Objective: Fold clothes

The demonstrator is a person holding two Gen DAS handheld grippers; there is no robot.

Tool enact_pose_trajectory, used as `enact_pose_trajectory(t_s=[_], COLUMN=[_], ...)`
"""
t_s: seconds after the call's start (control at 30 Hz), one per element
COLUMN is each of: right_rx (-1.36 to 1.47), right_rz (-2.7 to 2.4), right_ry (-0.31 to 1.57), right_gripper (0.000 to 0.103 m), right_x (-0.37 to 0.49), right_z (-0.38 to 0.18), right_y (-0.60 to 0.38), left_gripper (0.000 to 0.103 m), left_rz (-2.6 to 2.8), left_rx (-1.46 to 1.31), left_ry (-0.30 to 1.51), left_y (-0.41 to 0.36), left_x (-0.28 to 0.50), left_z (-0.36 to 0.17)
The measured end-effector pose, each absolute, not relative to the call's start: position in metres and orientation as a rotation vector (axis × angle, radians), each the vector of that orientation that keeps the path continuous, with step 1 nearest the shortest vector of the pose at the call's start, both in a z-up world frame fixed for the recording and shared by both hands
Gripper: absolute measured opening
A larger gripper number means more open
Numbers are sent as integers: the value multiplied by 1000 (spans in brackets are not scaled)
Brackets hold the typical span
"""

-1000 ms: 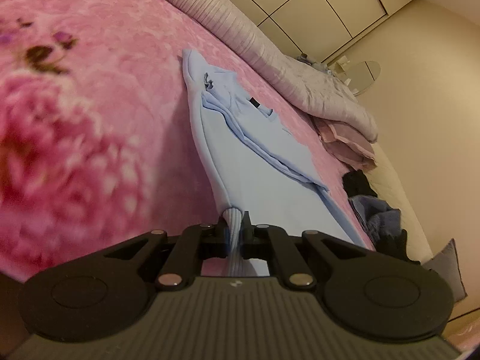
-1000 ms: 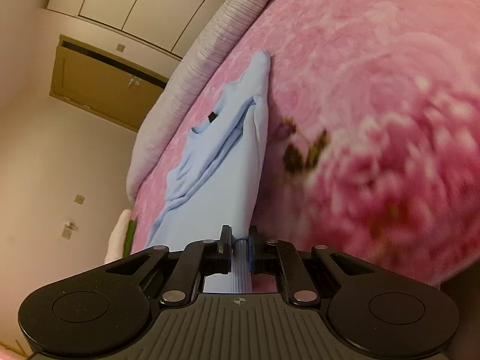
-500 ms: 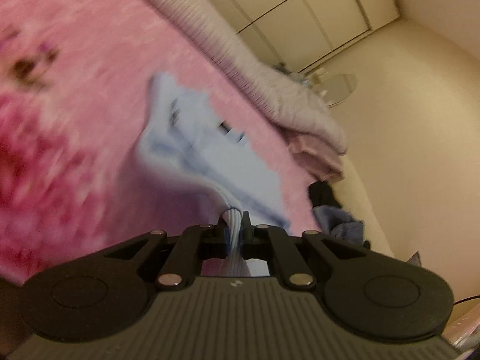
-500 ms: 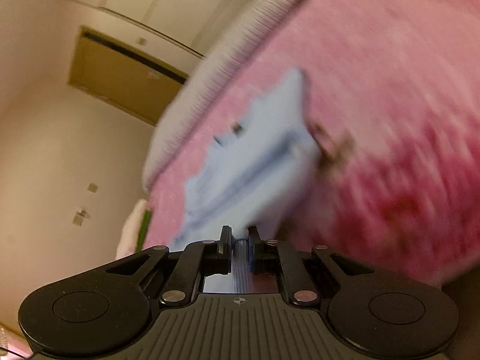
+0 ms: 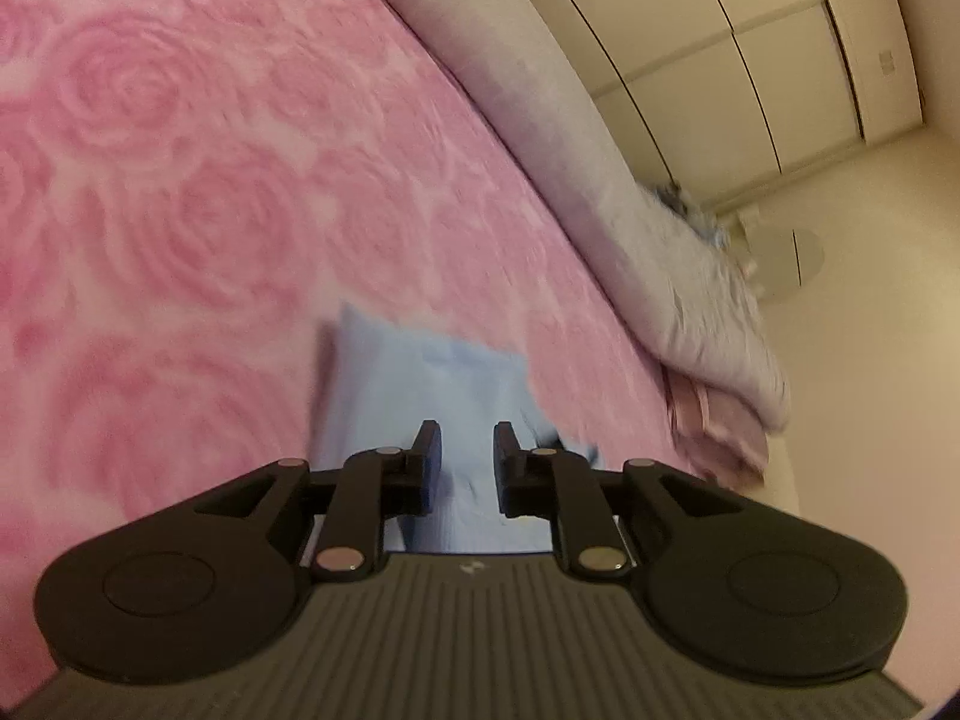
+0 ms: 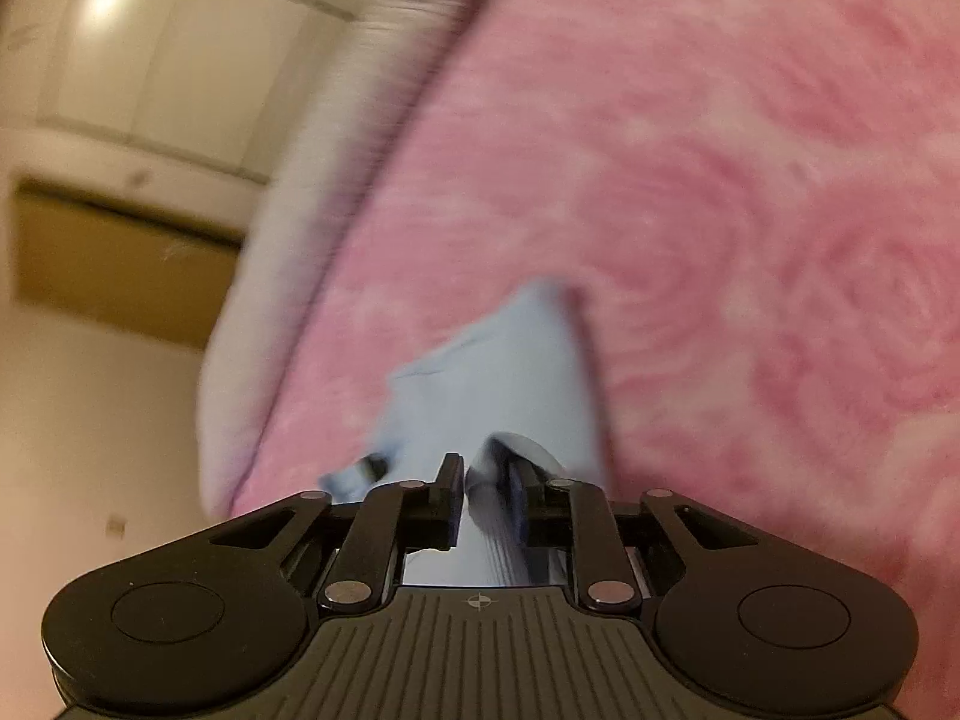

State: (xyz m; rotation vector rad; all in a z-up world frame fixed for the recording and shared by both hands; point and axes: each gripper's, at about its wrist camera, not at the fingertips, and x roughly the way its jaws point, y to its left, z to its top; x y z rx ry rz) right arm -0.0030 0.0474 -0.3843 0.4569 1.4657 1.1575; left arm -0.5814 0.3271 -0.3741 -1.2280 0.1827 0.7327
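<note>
While both views smear with motion blur, I can make out little of the garment [image 5: 414, 384] beyond a pale blue folded shape lying on the pink blanket [image 5: 180, 180], its near end cut off behind my own bodies. My left gripper [image 5: 465, 462] stands with fingers parted, a clear gap between them, cloth showing below but nothing pinched. My right gripper [image 6: 486, 495] is also spread; a ribbed edge of the garment [image 6: 498, 384] lies in the gap against one finger [image 6: 517, 501], though whether it is caught there I cannot tell
</note>
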Motion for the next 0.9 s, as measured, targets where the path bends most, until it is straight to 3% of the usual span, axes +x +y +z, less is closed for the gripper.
enact_pose_trajectory(t_s=[0.13, 0.27, 0.4, 0.6, 0.9], right_rx=[432, 373, 42, -338, -809], right_rz=[1190, 1278, 1363, 1460, 1561], right_ry=[1467, 1417, 1094, 764, 290], right_gripper=[35, 39, 39, 39, 39], right_x=[13, 24, 2, -52, -113], right_z=[-387, -377, -341, -339, -377], right_y=[41, 27, -6, -20, 18], left_gripper=[16, 18, 22, 27, 27], left_rz=[744, 702, 676, 706, 681], left_rx=[-1134, -940, -718, -544, -197], left_ry=[234, 375, 514, 582, 740], left_y=[324, 294, 263, 239, 240], left_x=[-591, -588, -578, -555, -521], left_z=[-369, -358, -348, -345, -353])
